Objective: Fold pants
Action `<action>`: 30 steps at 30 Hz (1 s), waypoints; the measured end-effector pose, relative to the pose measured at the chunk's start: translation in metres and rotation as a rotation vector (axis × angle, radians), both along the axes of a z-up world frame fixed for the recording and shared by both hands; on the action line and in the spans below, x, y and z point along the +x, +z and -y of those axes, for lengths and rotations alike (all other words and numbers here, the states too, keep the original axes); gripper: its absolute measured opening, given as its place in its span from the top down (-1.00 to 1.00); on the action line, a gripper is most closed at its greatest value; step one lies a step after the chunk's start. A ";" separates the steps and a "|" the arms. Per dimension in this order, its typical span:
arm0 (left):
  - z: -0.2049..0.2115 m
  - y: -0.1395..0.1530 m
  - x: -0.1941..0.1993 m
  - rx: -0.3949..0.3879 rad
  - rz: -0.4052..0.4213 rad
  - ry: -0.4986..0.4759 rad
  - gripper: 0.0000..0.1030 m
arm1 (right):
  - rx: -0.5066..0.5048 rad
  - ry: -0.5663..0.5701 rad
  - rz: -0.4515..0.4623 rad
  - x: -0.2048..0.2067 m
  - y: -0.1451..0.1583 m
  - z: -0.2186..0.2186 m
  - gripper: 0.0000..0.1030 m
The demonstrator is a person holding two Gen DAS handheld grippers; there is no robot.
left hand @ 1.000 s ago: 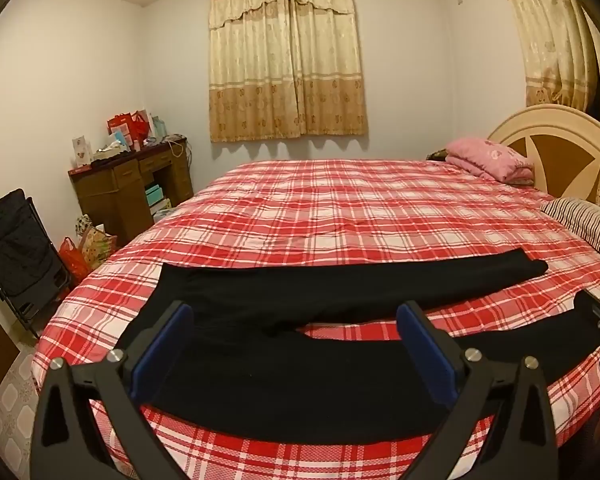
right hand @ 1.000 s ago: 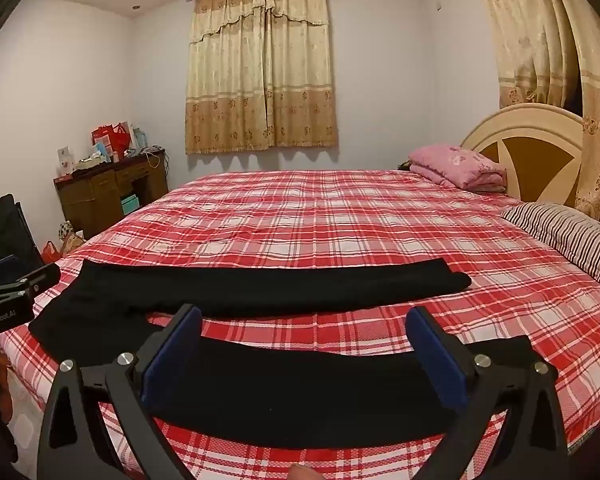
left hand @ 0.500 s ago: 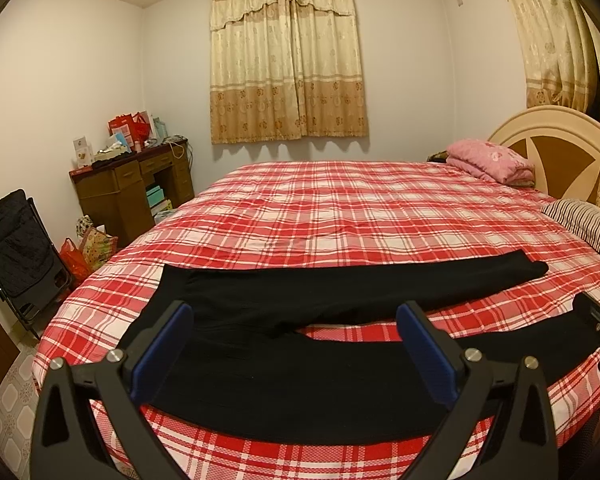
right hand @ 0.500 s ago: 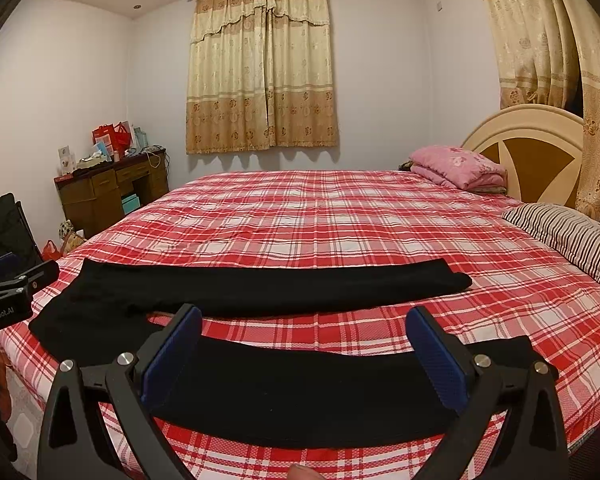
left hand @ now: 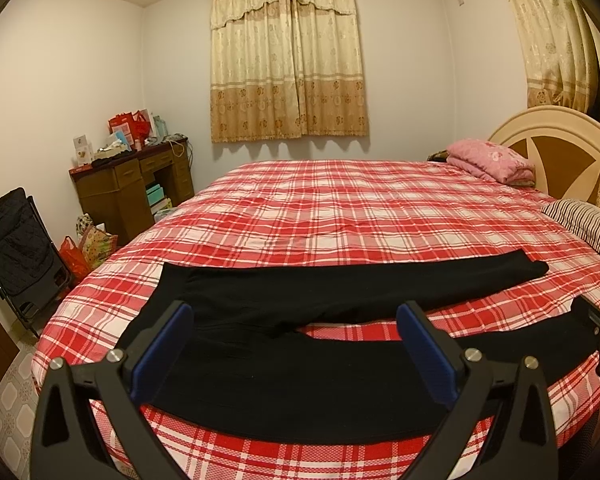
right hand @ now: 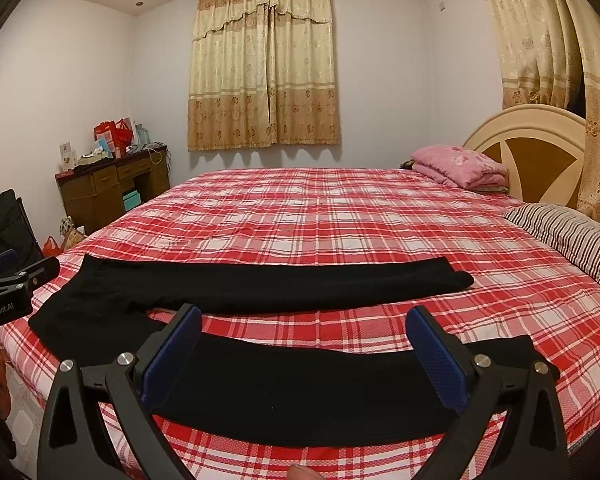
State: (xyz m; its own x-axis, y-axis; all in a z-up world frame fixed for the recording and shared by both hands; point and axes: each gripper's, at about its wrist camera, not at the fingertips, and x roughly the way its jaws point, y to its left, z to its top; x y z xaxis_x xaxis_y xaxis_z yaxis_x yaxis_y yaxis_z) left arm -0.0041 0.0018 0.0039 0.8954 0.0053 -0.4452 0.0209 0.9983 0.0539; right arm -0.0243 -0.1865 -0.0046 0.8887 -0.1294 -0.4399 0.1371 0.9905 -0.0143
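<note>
I see the pants [left hand: 300, 344] lying flat on the bed [left hand: 360, 208], legs apart and running to my right. Pillows [right hand: 460, 168] sit at the headboard [right hand: 540, 152], far right; a desk [left hand: 132, 184] stands left of the bed.

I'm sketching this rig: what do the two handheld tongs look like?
Both the left tongs and the right tongs have black angular frames, silver screws and textured blue pads. The left one's side carries white "GenRobot.AI" lettering. No cables or sleeves show.
</note>
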 end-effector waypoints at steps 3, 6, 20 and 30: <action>-0.001 -0.001 0.001 -0.001 -0.007 0.001 -1.00 | 0.000 0.001 -0.004 0.000 -0.002 -0.001 -0.98; -0.002 -0.004 0.004 -0.008 -0.018 0.004 -1.00 | -0.001 0.002 -0.010 0.002 -0.003 0.000 -0.98; -0.043 -0.034 0.058 0.104 -0.169 0.002 -1.00 | 0.001 -0.010 -0.063 0.016 -0.024 0.005 -0.98; -0.177 -0.067 0.186 0.033 -0.249 0.141 -0.89 | 0.044 -0.003 -0.185 0.039 -0.066 0.014 -0.98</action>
